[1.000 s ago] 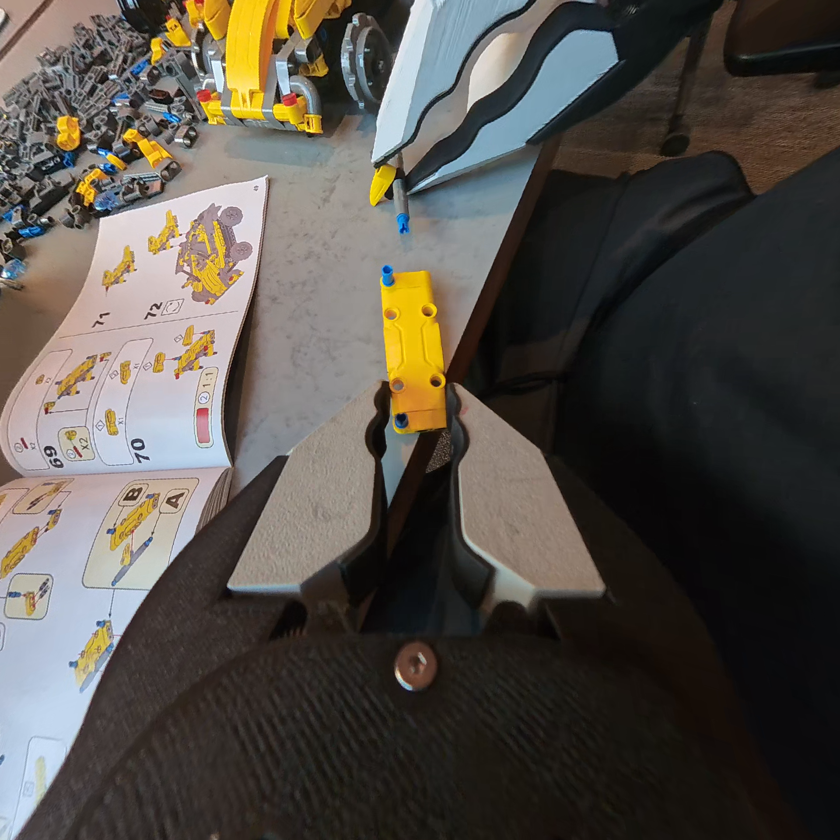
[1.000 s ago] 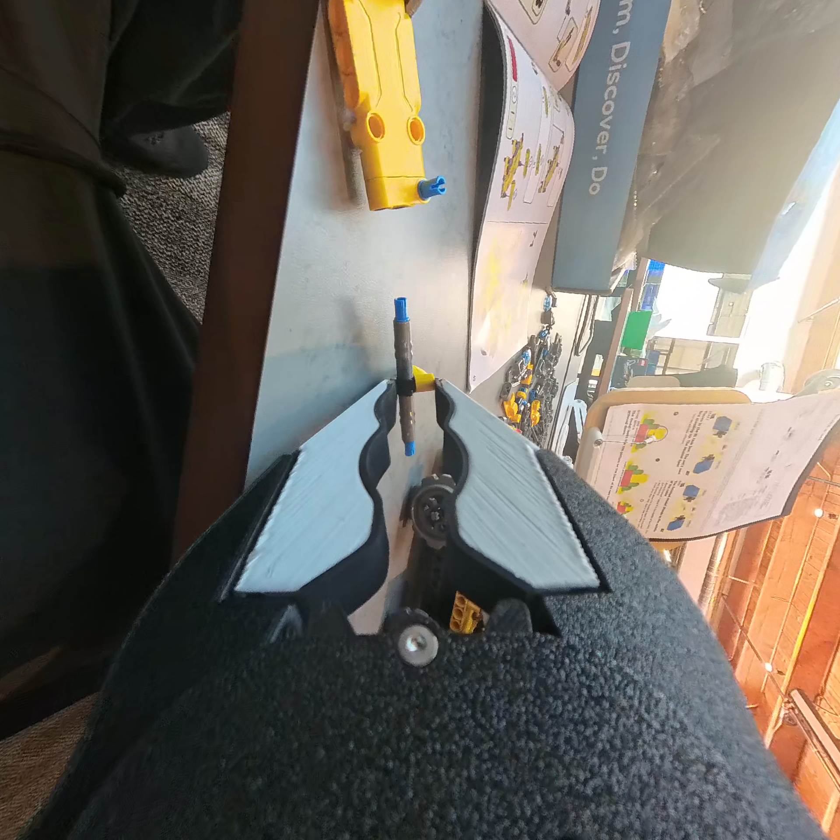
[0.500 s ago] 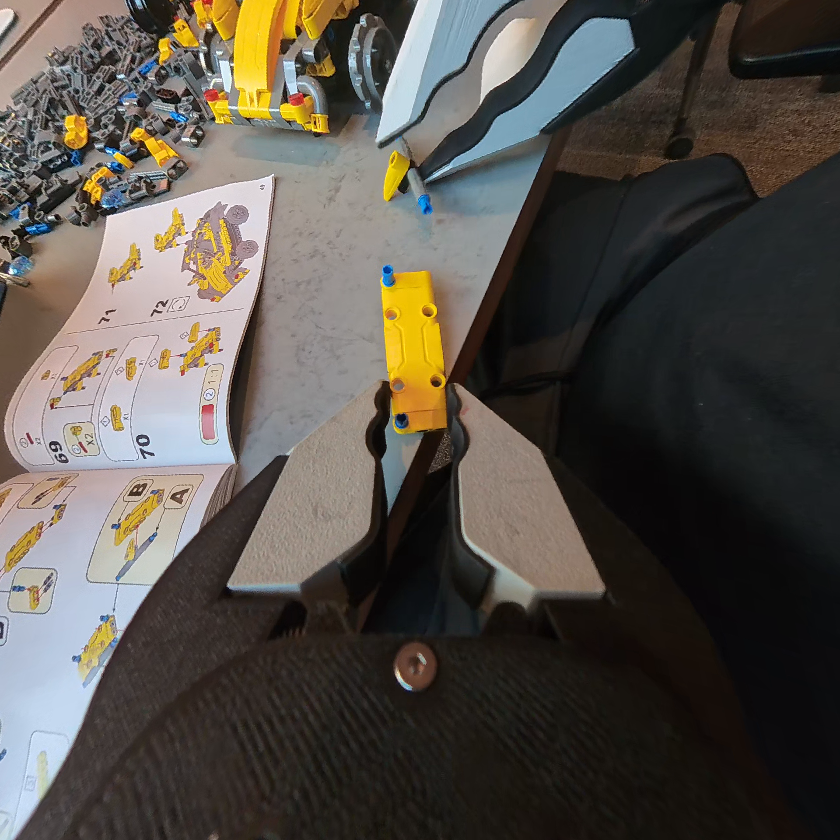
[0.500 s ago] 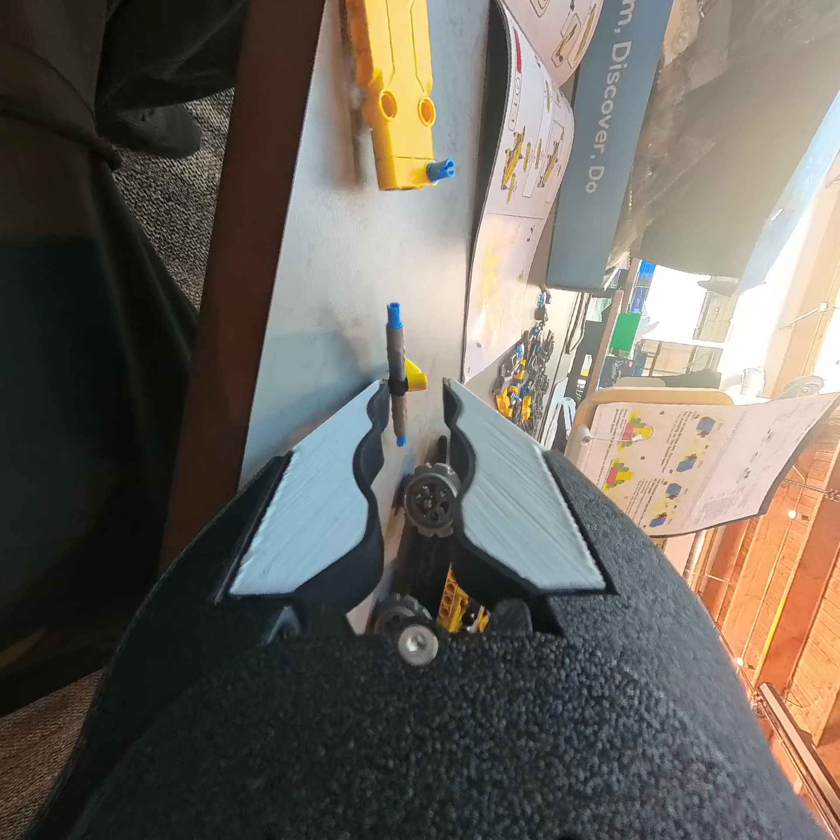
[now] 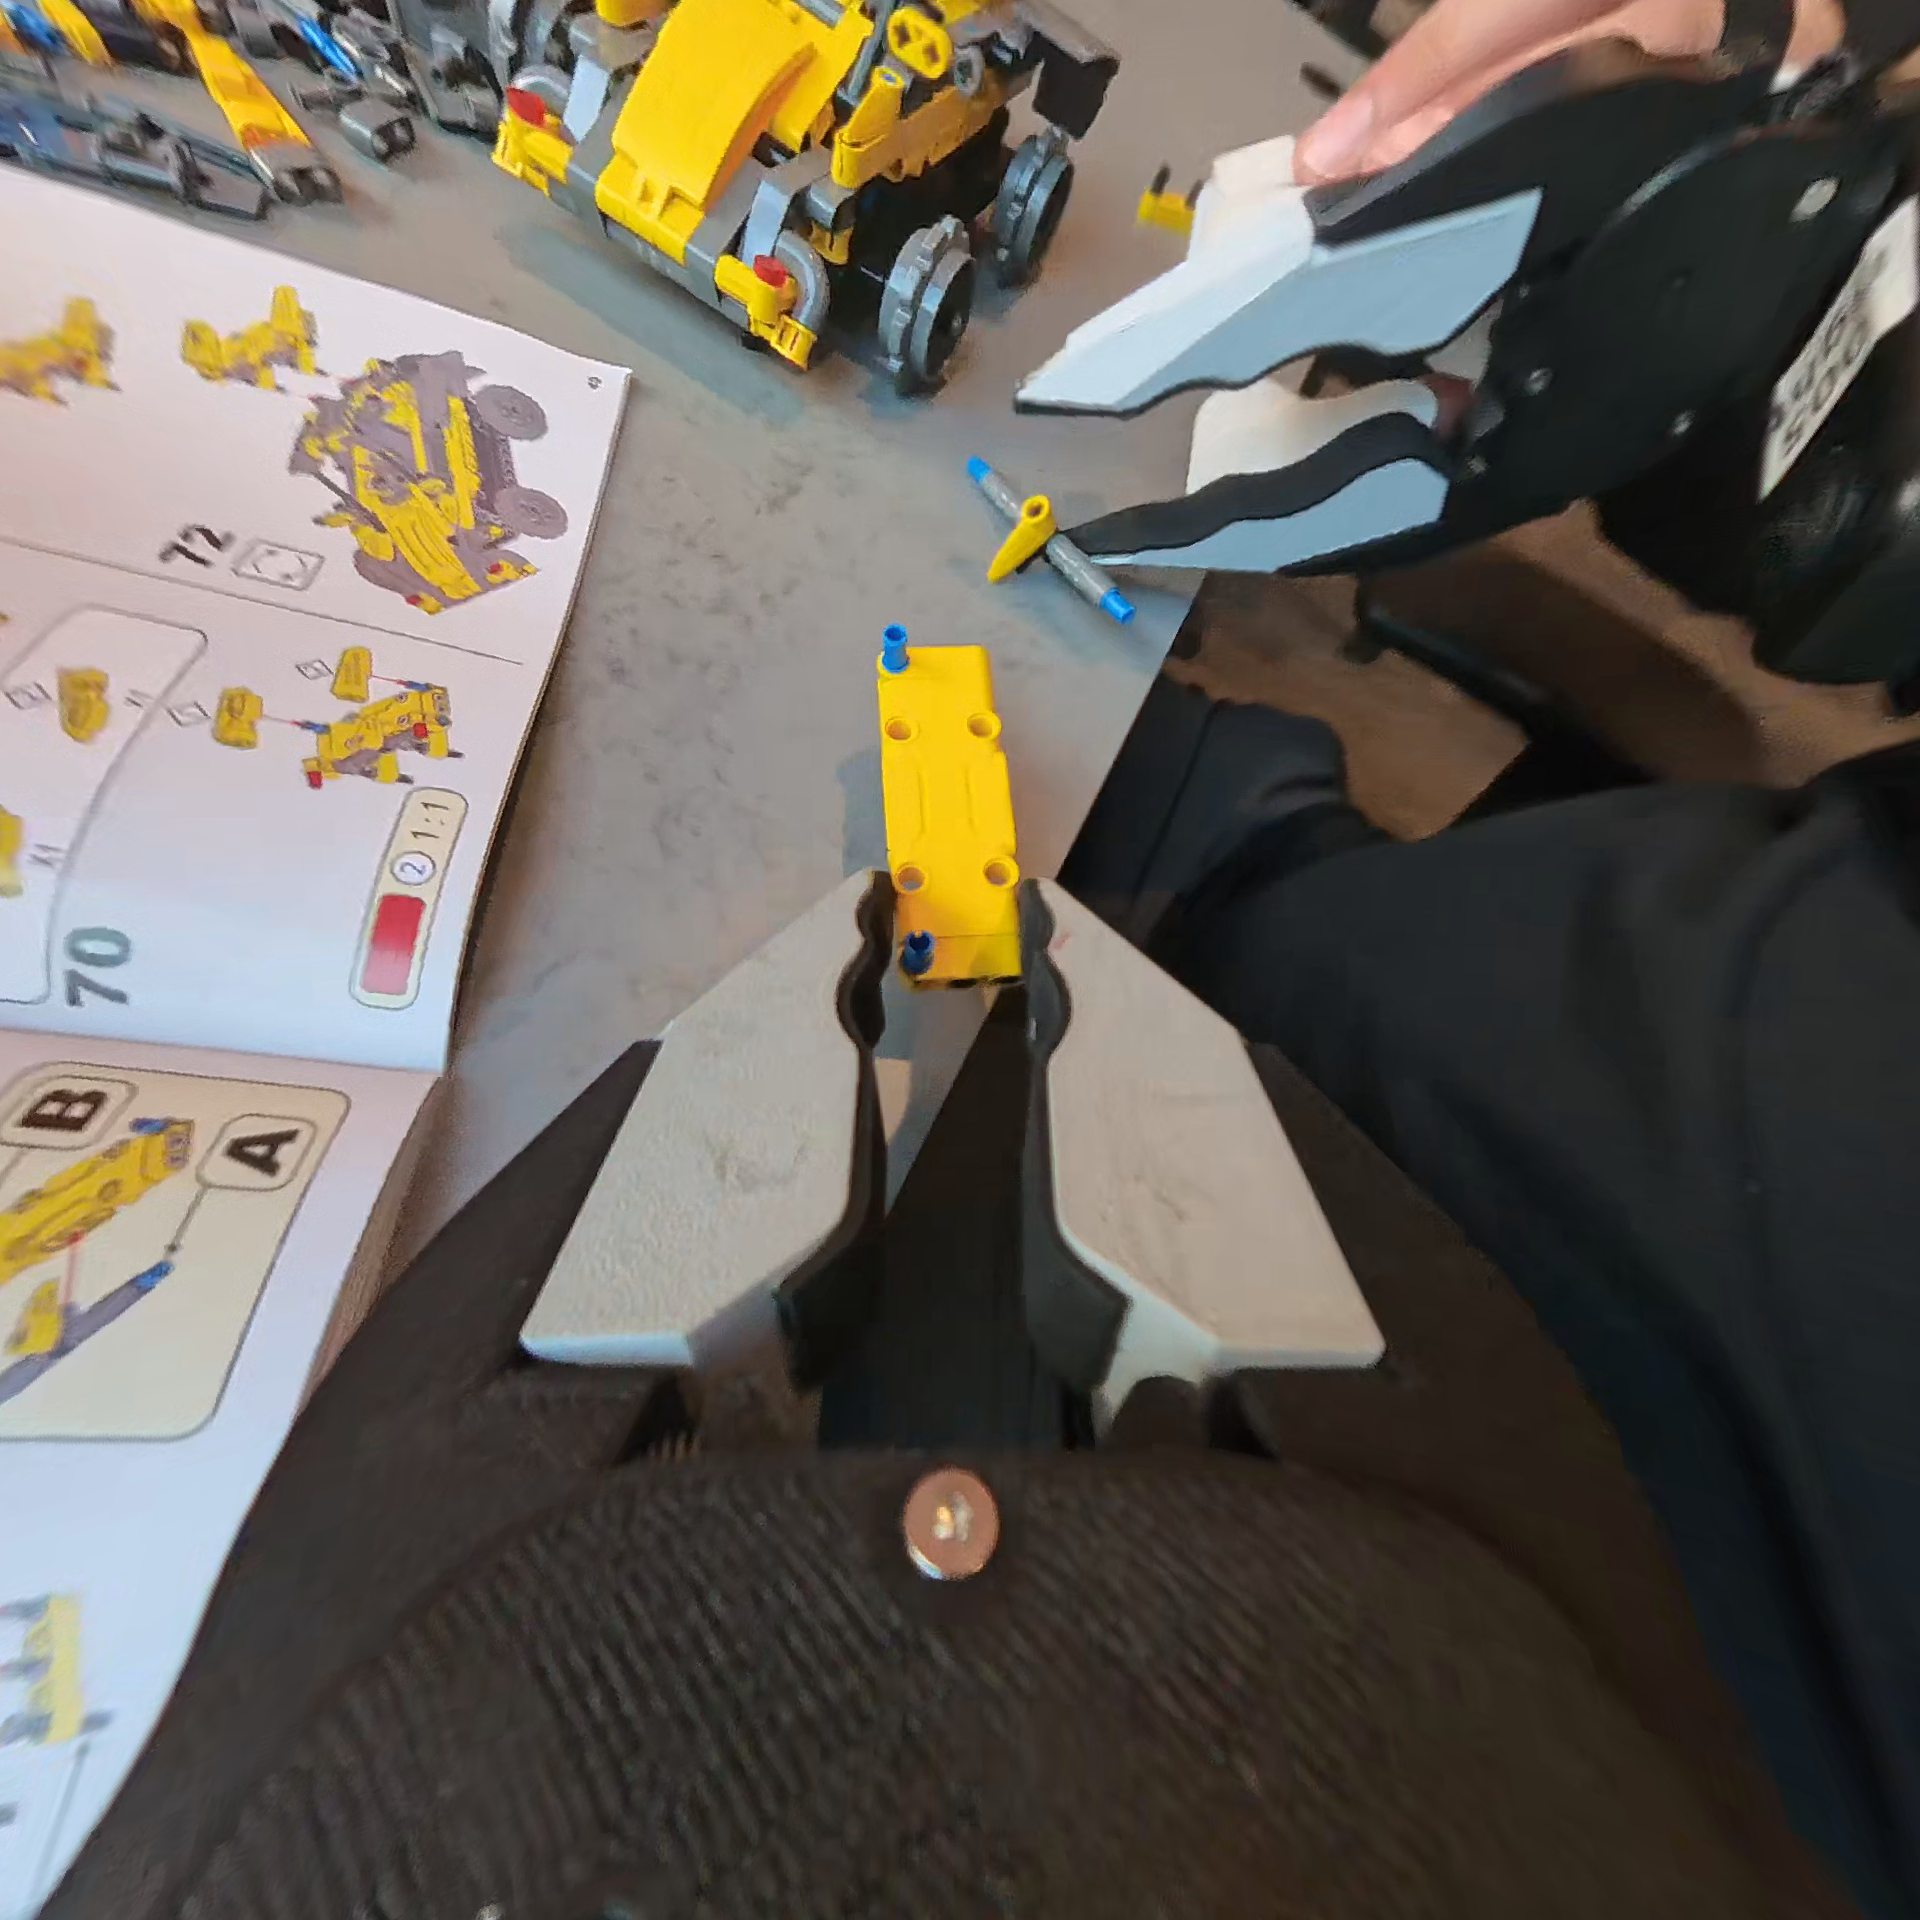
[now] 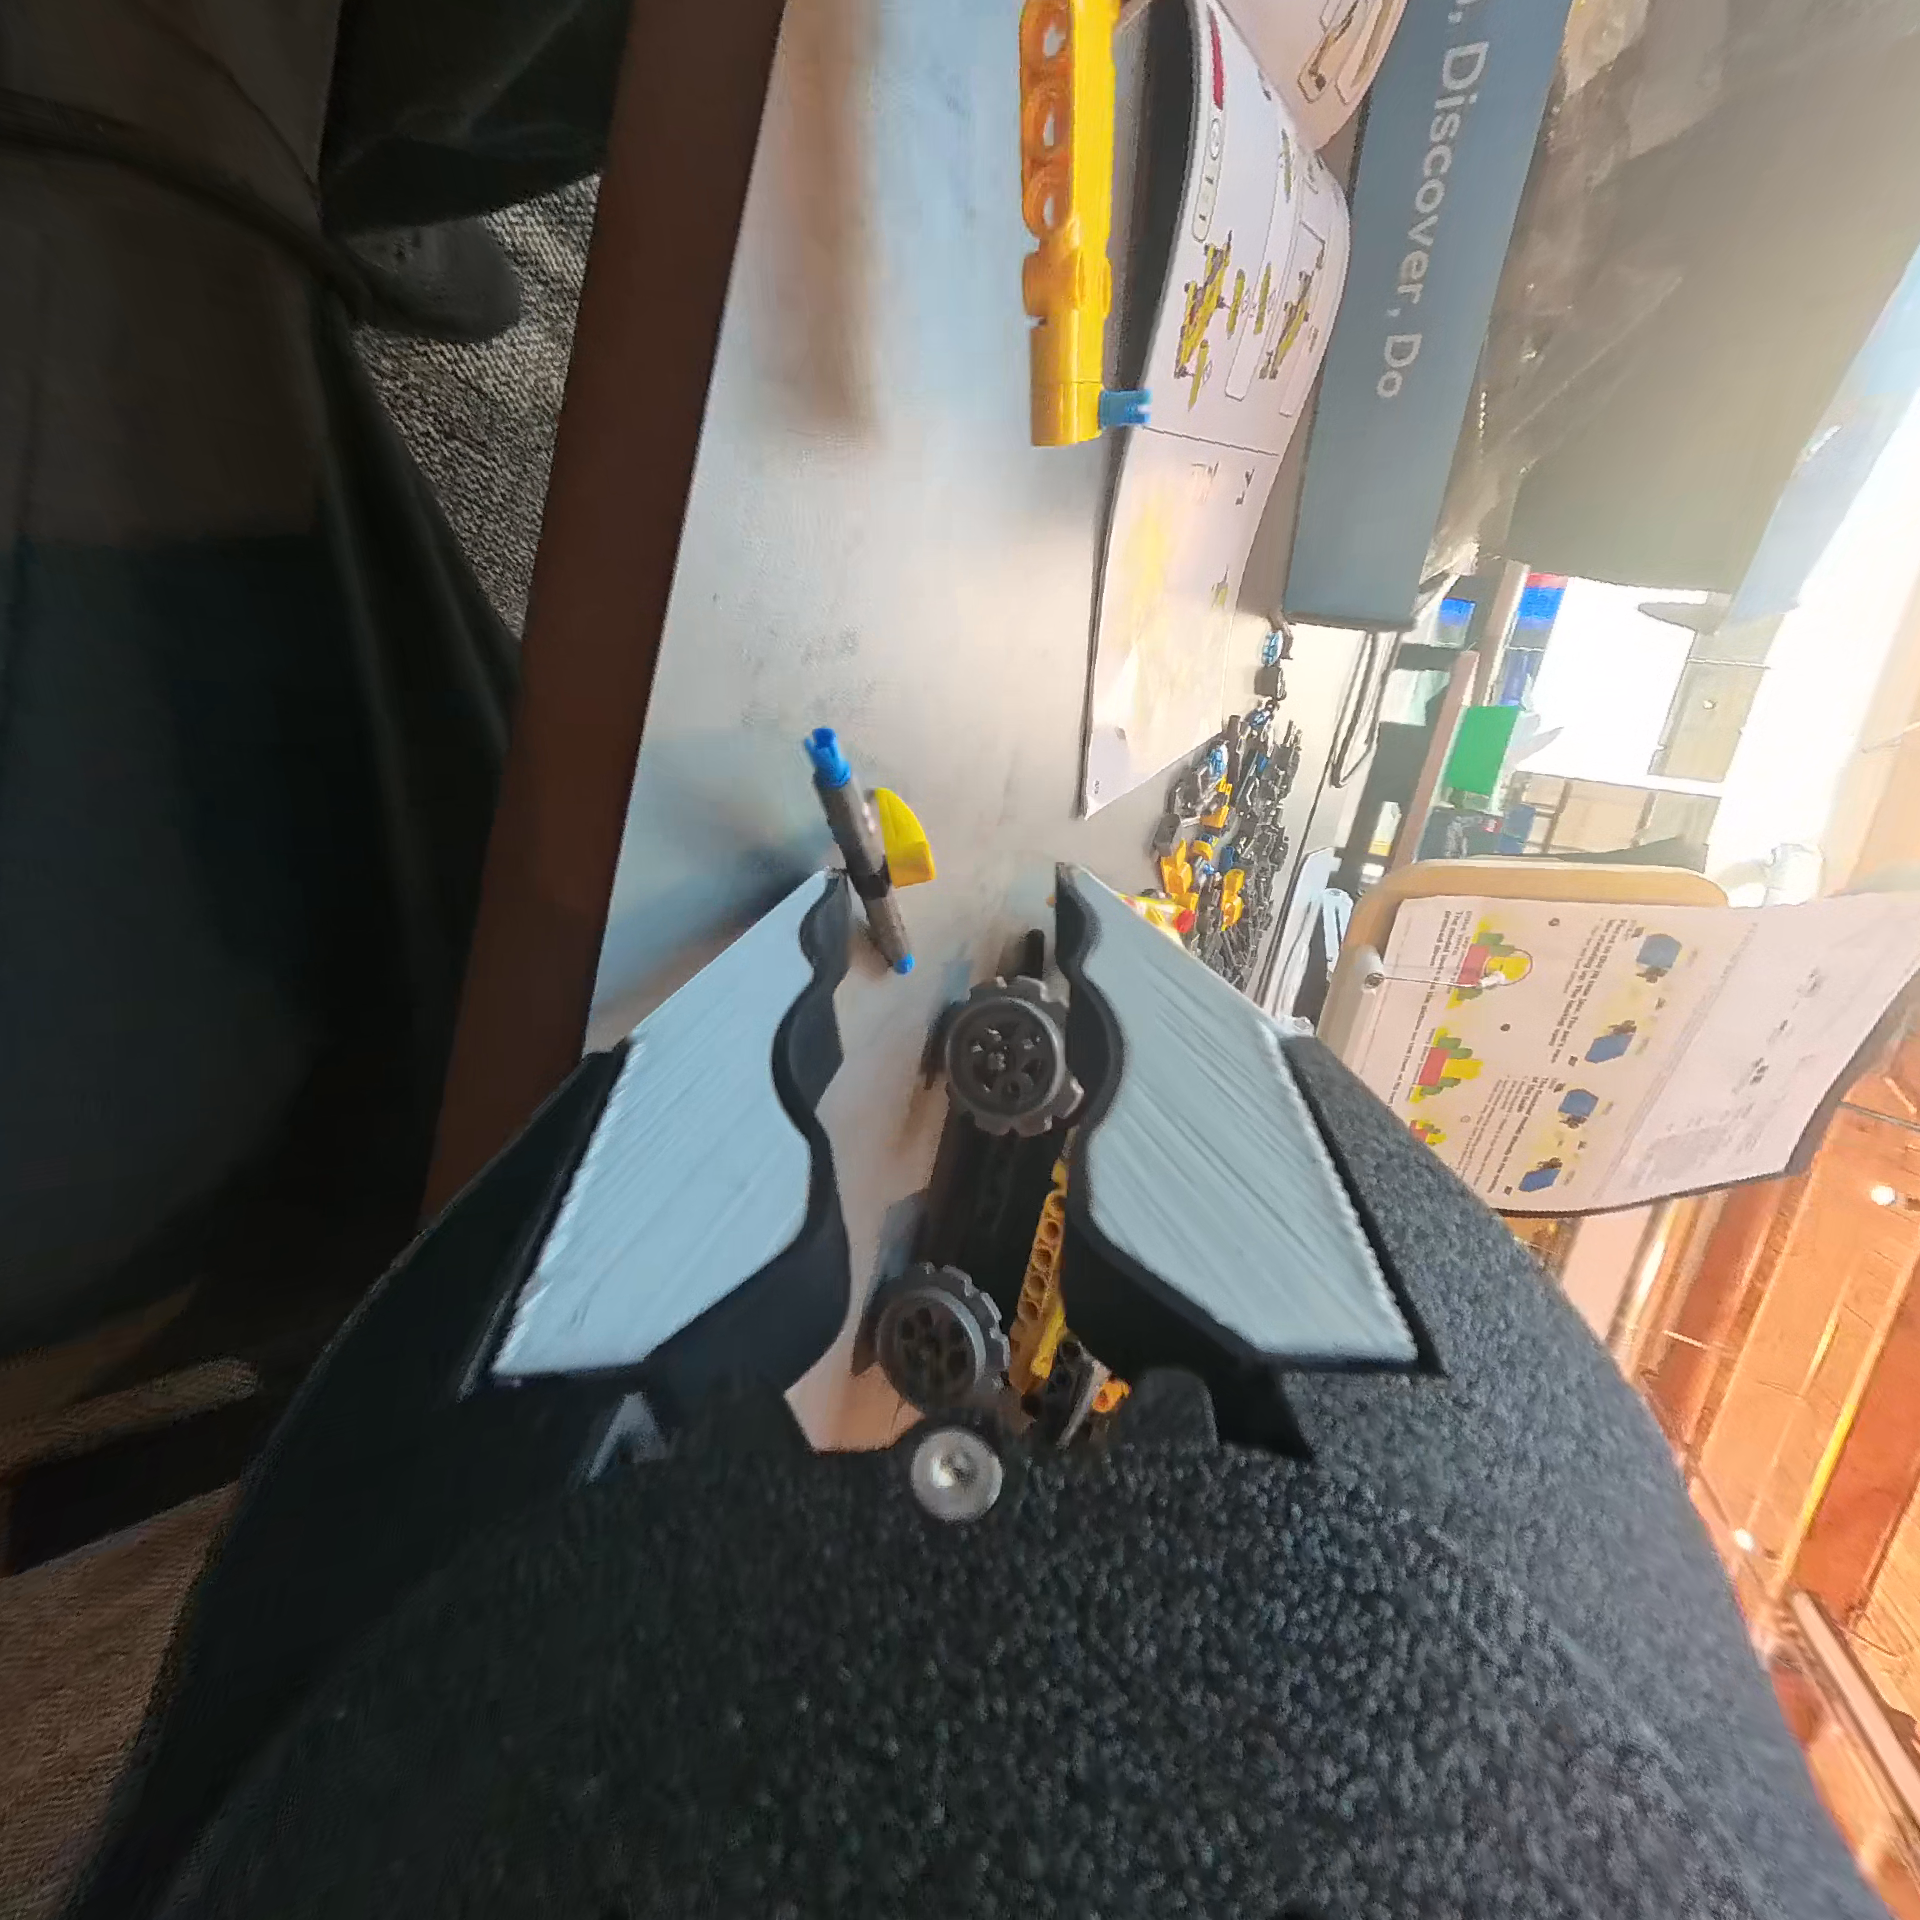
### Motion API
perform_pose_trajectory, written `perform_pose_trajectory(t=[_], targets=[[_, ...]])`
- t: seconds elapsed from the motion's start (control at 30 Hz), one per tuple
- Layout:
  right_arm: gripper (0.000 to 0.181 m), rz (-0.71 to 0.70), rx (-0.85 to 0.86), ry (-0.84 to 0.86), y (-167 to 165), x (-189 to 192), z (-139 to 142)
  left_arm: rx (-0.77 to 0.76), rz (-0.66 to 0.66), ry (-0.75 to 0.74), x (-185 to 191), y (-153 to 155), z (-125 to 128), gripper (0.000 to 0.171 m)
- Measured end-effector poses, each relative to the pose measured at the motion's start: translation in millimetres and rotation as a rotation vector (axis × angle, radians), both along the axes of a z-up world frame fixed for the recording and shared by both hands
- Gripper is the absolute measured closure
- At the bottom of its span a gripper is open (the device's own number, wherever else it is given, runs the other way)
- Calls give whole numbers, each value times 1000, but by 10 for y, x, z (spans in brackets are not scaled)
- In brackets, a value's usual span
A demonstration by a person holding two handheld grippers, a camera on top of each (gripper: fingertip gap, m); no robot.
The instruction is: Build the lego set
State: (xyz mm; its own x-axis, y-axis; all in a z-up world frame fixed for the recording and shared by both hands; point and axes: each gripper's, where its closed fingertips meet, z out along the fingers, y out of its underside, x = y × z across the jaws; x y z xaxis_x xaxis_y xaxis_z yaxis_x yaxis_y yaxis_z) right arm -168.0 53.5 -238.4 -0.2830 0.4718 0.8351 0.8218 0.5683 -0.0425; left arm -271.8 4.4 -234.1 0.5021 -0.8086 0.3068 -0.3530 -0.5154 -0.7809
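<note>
The left gripper [image 5: 953, 920] pinches the near end of the yellow block [image 5: 948, 800], mid-frame at the table [image 5: 727, 582] edge. The right gripper [image 6: 940, 894] gapes empty, one fingertip touching the grey pin [image 6: 868, 847]. A nudge could roll that pin off the edge.

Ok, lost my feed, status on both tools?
Left tool shut on yellow block at table edge. Right tool open, grey axle piece loose by one finger. Nothing between them.
</note>
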Motion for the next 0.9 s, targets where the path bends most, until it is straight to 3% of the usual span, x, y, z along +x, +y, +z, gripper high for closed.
perform_pose_trajectory(t=[0.17,0.43,0.53,0.67,0.7,0.73,0.8,0.9], targets=[[134,-17,-141,16,-73,77,3,-206,4,-158,35,8,8,150],[132,34,-263,135,-239,-110,175,-324,-34,-231,146,-1,20,150],[137,78,-280,215,-306,-366,290,-355,-74,-234,209,-43,21,150],[147,134,-259,132,-348,-563,111,-382,-117,-274,286,-91,87,150],[159,135,-259,108,-345,-579,58,-389,-121,-281,291,-95,96,150],[172,139,-269,90,-347,-589,12,-391,-120,-272,282,-89,82,150],[173,129,-325,70,-323,-589,-58,-336,-93,-218,215,-21,36,151],[173,87,-456,15,-258,-520,-141,-76,-88,-92,92,83,127,143]])
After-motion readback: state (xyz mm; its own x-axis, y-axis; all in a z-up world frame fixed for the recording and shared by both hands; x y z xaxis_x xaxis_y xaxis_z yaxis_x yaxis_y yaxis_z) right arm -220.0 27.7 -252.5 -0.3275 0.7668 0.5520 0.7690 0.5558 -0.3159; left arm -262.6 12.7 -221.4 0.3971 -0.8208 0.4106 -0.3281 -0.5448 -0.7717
